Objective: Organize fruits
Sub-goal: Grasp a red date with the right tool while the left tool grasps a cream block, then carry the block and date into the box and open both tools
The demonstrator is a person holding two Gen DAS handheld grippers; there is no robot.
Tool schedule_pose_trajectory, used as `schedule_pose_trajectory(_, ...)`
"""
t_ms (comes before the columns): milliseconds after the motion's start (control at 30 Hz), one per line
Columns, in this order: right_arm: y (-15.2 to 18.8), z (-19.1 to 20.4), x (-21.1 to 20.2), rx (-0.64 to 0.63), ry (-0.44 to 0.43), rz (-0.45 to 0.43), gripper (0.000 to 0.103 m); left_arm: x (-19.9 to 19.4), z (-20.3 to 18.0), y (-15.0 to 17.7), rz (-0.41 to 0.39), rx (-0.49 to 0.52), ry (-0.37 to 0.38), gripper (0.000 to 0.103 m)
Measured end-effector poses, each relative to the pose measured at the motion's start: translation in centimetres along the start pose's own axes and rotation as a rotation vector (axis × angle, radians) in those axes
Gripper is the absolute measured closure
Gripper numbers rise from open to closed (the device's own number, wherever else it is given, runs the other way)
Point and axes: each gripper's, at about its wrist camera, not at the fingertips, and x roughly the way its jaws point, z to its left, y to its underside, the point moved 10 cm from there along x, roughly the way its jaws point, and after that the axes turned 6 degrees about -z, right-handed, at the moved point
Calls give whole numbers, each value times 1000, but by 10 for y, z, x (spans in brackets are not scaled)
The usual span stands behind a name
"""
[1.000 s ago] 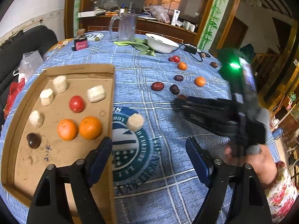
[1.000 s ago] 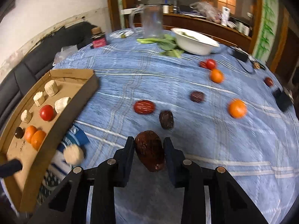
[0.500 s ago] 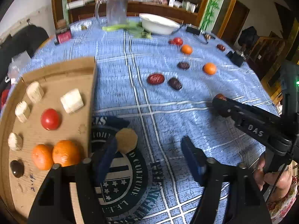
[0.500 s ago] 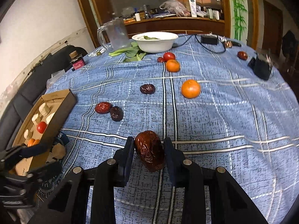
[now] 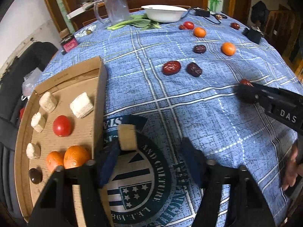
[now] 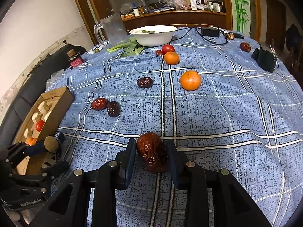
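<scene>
L jaws closed in, pale chunk at left pad

Matt cardboard tray on woven cloth tablecloth; glossy wrinkled date.

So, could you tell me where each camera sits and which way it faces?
Left wrist: on the left gripper, angled down at the beige chunk beside the cardboard tray; its closing jaws show, plus the right gripper.
Right wrist: on the right gripper, looking across the table; jaws grip a red date.
Shared: tray, chunk, white bowl.
</scene>
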Motion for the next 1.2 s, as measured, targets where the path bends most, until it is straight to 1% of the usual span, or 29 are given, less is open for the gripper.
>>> schedule_pose_trajectory(33, 0, 0, 0, 1, -1, -1, 67, -2, 7, -1, -13, -12, -25, 70)
schedule_pose_trajectory(67, 0, 0, -1, 2, -2, -1, 67, -4, 12, -2, -24, -39, -16, 75)
schedule_pose_trajectory(100, 0, 0, -1, 1, -2, -2, 67, -6, 15, -2, -32, -57, -2, 83)
schedule_pose_trajectory(133, 0, 0, -1, -2, 0, -3, 67, -9, 19, -2, -39, -91, 31, 83)
schedule_pose_trajectory(167, 0, 1, -2, -6, 2, -3, 67, -12, 21, 0, -40, -127, 79, 84)
schedule_pose_trajectory(200, 1, 2, -2, -13, 3, -4, 67, -14, 21, -1, -46, -141, 97, 84)
schedule_pose_trajectory(267, 2, 5, -4, -23, 1, -7, 67, -22, 24, 1, -73, -146, 107, 86)
schedule_pose_trajectory(333, 1, 7, -4, -35, 1, -13, 67, -25, 21, 1, -86, -157, 140, 86)
schedule_pose_trajectory(467, 2, 10, -4, -44, 1, -11, 67, -17, 14, 0, -67, -143, 121, 85)
schedule_pose_trajectory(567, 3, 8, -4, -37, 1, -7, 67, -5, 10, 4, -22, -126, 97, 81)
schedule_pose_trajectory(633, 4, 7, -3, -32, -1, -2, 67, -3, 6, 5, -27, -94, 61, 80)
schedule_pose_trajectory(733, 4, 7, -2, -29, -6, 1, 67, -4, 6, 5, -39, -90, 39, 81)
schedule_pose_trajectory(767, 4, 7, -2, -29, -6, 2, 67, -4, 7, 5, -43, -91, 33, 81)
schedule_pose_trajectory(833, 4, 8, -2, -30, -6, 2, 67, -6, 9, 6, -58, -93, 21, 87)
schedule_pose_trajectory(1033, 4, 12, -3, -45, -17, -8, 68, -16, 5, 10, -78, -126, 74, 87)
schedule_pose_trajectory(1200, 1, 18, -21, -24, -41, -62, 68, -37, 4, 13, -105, -148, 122, 87)
